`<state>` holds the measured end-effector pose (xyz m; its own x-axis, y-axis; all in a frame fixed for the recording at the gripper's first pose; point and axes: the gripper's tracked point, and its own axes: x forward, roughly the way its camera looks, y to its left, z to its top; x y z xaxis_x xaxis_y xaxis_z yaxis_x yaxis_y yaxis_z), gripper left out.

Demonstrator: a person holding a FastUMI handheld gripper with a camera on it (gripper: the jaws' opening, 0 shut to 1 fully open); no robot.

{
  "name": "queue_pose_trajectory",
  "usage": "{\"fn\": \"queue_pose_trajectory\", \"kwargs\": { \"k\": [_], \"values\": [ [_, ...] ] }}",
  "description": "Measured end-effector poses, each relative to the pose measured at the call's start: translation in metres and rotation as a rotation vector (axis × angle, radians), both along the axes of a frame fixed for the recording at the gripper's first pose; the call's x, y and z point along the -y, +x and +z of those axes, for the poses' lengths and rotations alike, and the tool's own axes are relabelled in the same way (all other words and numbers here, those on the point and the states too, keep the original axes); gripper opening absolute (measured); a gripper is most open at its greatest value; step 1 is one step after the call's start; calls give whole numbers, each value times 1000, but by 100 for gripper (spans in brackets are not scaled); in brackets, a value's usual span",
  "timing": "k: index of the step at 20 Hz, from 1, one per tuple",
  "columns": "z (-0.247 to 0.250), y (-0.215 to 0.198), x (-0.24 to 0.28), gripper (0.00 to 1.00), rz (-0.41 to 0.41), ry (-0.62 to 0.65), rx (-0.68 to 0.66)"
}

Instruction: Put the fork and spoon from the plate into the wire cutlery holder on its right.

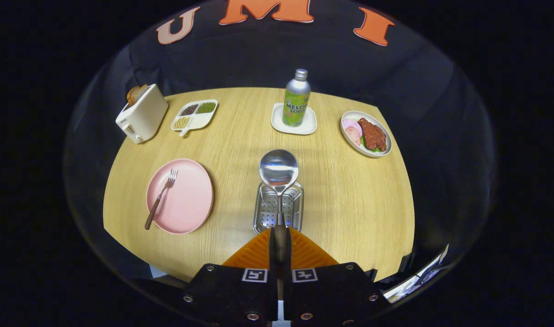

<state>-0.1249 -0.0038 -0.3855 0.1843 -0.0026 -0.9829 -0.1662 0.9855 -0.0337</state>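
Observation:
My gripper (279, 247) is shut on the brown handle of a steel spoon (279, 171), which points away from me with its bowl held above the far end of the metal cutlery holder (267, 212). The holder lies just ahead of my orange fingers (252, 256), on the wooden table. To its left sits a pink plate (186, 200) with a brown-handled fork (160, 196) lying along its left side, tines pointing away.
At the table's back stand a white toaster (143, 113) with bread, a divided dish of beans (194, 114), a soda bottle (296, 98) on a white coaster, and a plate of meat (366, 133). The table's near edge runs just under my fingers.

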Motion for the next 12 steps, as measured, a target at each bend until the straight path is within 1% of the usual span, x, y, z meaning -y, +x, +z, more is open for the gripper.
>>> {"fn": "queue_pose_trajectory", "kwargs": {
  "k": [9,12],
  "values": [
    [-25,-18,18,5,79,-21,-261],
    [-31,-28,13,6,82,4,-377]
  ]
}}
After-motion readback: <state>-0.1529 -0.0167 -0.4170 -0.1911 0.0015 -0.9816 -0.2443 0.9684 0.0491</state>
